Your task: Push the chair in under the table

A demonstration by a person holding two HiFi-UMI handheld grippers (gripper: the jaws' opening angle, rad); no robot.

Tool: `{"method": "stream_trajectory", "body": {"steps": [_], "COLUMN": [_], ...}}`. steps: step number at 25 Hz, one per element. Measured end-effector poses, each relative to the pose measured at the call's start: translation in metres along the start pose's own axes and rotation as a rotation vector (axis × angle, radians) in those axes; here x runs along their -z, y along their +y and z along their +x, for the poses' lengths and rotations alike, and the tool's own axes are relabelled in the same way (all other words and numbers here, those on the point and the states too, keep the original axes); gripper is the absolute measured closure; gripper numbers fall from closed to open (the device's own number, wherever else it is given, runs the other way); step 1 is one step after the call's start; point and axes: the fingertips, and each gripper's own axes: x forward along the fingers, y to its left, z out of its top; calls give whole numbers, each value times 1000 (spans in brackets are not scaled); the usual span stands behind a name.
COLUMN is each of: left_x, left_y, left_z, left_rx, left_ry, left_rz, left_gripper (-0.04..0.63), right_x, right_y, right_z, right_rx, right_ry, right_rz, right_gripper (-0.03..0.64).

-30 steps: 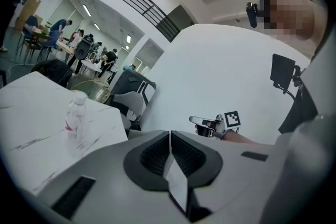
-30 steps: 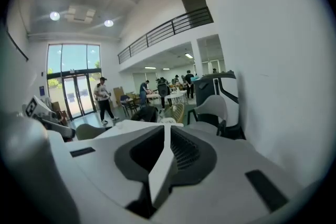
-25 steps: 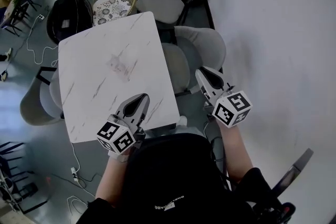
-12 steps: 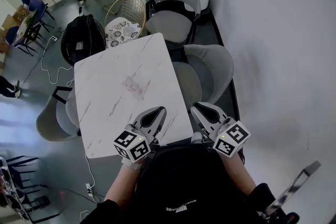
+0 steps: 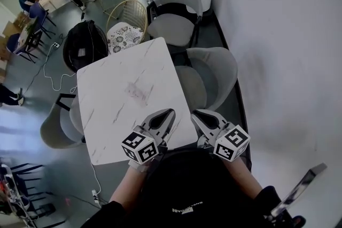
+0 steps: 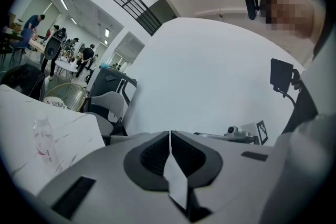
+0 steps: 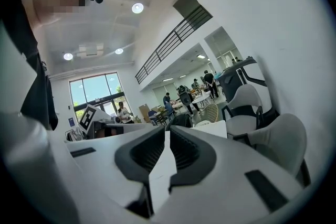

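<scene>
Your right gripper [image 5: 200, 115] swung in beside left gripper [image 5: 166, 115] | both jaws closed, empty | curved grey chair [image 5: 216, 72] at veined tabletop's [image 5: 112, 99] right edge

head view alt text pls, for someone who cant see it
Seen from above, a person holds the left gripper and right gripper side by side, jaws together and empty, at the near edge of a white marble-look table. A grey chair stands at the table's right side, and a second grey chair at its left.
</scene>
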Motion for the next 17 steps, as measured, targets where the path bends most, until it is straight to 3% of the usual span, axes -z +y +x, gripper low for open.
{"method": "stream_trajectory", "body": {"steps": [17], "left_x": [6], "left_y": [6], "left_z": [7], "left_rx": [-23], "left_ry": [6], "left_rz": [-2], "left_gripper": [595], "right_x": [2], "right_y": [-25], "right_z": [3], "right_rx": [1], "right_ry": [-3], "right_rz": [95], "right_gripper": [577]}}
